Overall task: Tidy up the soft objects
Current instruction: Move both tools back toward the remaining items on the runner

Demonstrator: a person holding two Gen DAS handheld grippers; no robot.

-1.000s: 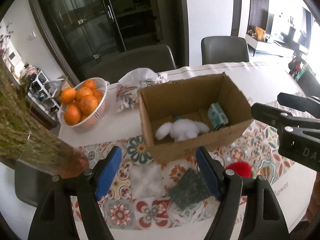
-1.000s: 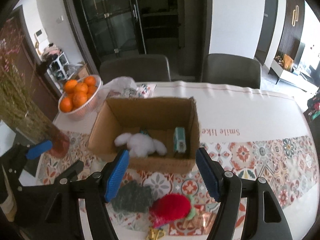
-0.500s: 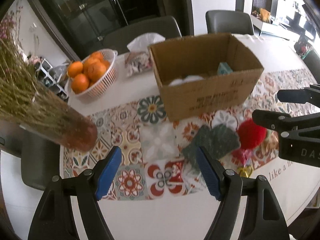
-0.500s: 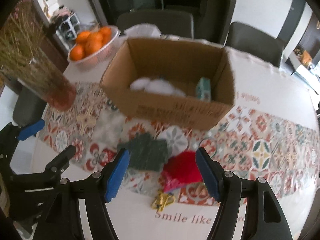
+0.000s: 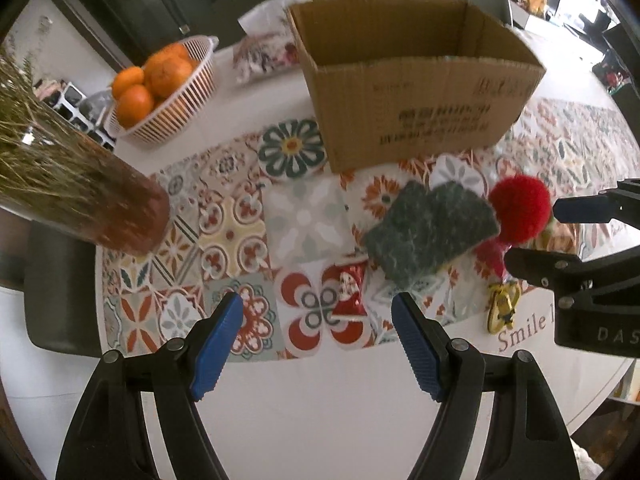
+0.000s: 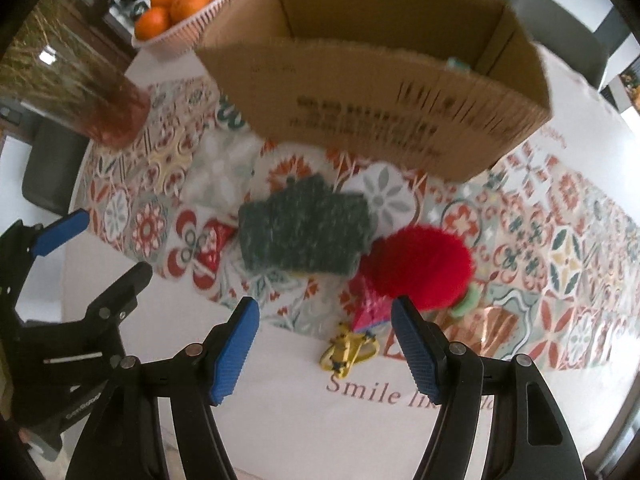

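A dark green knitted cloth (image 5: 430,230) (image 6: 304,232) lies on the patterned runner in front of the open cardboard box (image 5: 416,92) (image 6: 372,92). A red fluffy pompom (image 5: 520,208) (image 6: 420,266) lies to its right, with a yellow clip (image 6: 350,350) and a pink piece below it. A small red wrapped sweet (image 5: 350,286) (image 6: 212,242) lies left of the cloth. My left gripper (image 5: 318,340) is open and empty above the sweet. My right gripper (image 6: 324,336) is open and empty, near the cloth and pompom. The box contents are mostly hidden.
A white basket of oranges (image 5: 160,84) (image 6: 188,4) and a floral tissue pack (image 5: 264,52) stand behind the box. A glass vase of dried stems (image 5: 80,196) (image 6: 76,84) stands at the left. Grey chairs ring the table; its white edge (image 5: 320,392) is near.
Both grippers have pulled back from the box and dropped lower toward the items on the runner. The box interior with the white plush has gone out of sight. Both stay open.
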